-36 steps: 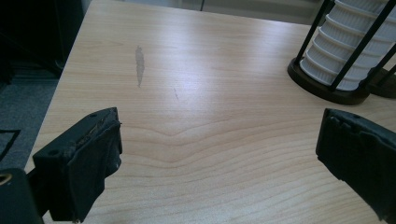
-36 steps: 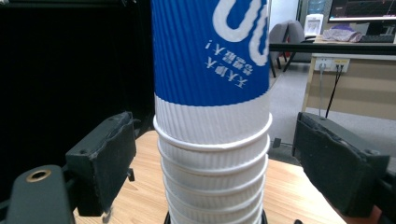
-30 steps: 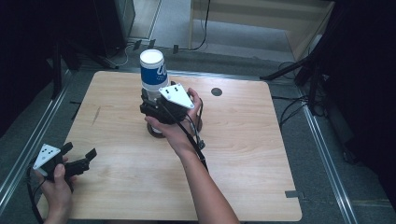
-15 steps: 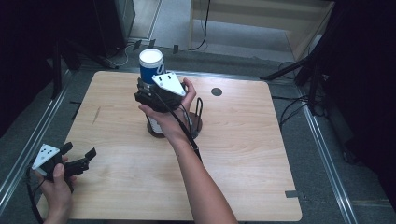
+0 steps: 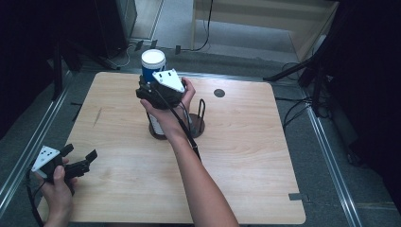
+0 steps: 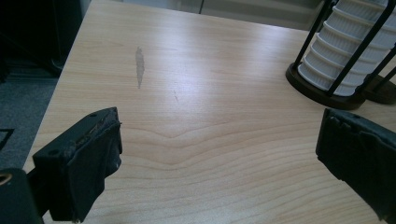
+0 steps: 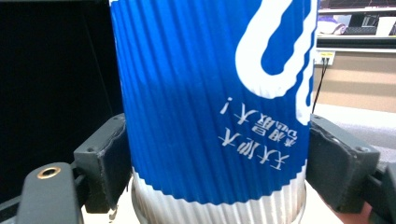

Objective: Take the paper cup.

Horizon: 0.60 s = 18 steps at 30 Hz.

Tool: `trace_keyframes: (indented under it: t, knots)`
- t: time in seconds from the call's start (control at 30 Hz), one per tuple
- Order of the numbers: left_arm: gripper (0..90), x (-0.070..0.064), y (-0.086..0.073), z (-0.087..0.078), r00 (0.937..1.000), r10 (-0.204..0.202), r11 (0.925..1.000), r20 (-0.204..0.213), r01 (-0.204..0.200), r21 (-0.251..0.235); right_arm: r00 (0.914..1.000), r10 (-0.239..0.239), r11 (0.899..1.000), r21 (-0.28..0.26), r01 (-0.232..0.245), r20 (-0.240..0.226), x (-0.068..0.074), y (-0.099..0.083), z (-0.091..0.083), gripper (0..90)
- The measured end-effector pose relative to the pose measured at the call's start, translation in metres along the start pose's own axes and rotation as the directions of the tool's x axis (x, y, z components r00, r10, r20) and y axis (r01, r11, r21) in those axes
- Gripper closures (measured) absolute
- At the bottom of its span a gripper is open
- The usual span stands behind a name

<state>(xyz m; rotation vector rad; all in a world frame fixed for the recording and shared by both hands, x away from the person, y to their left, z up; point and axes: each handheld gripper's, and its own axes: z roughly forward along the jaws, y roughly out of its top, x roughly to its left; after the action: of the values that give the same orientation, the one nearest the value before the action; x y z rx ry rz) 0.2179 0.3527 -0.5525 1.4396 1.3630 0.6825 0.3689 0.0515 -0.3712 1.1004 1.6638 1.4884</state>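
A blue ribbed paper cup [image 5: 153, 61] with white lettering is held upside-down above the table, its white bottom facing up. My right gripper [image 5: 147, 90] is shut on it; in the right gripper view both jaws press the sides of the blue cup [image 7: 196, 93], and a white ribbed cup rim shows just beneath it. Under the hand, a stack of white cups [image 6: 345, 51] stands in a dark wire holder [image 5: 197, 126] at the table's middle. My left gripper [image 5: 78, 158] hovers open near the front left corner, with bare wood between its jaws [image 6: 219, 158].
The wooden table [image 5: 265, 161] has a small black disc [image 5: 219, 92] at the back right and a grey smear [image 6: 139, 65] at the left. Metal rails run along both sides of the table, with cables on the floor behind it.
My right gripper has lifted the blue cup a little higher and slightly left above the stack. The left gripper has stayed put.
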Motion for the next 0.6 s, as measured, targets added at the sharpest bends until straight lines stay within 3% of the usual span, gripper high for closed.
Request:
trace_keyframes:
  t: [0.2, 0.6]
  knots:
    - [1.3, 0.000, 0.000, 0.000, 1.0000, -0.004, 1.0000, -0.002, 0.004, 0.000, 0.9999, 0.010, 0.999, -0.034, -0.010, -0.001, 0.001, 0.006, -0.004, 18.1]
    - [1.3, 0.001, 0.000, 0.000, 1.0000, -0.006, 1.0000, 0.002, 0.006, -0.007, 0.9997, -0.021, 0.991, -0.134, 0.023, 0.014, 0.004, 0.018, -0.006, 18.3]
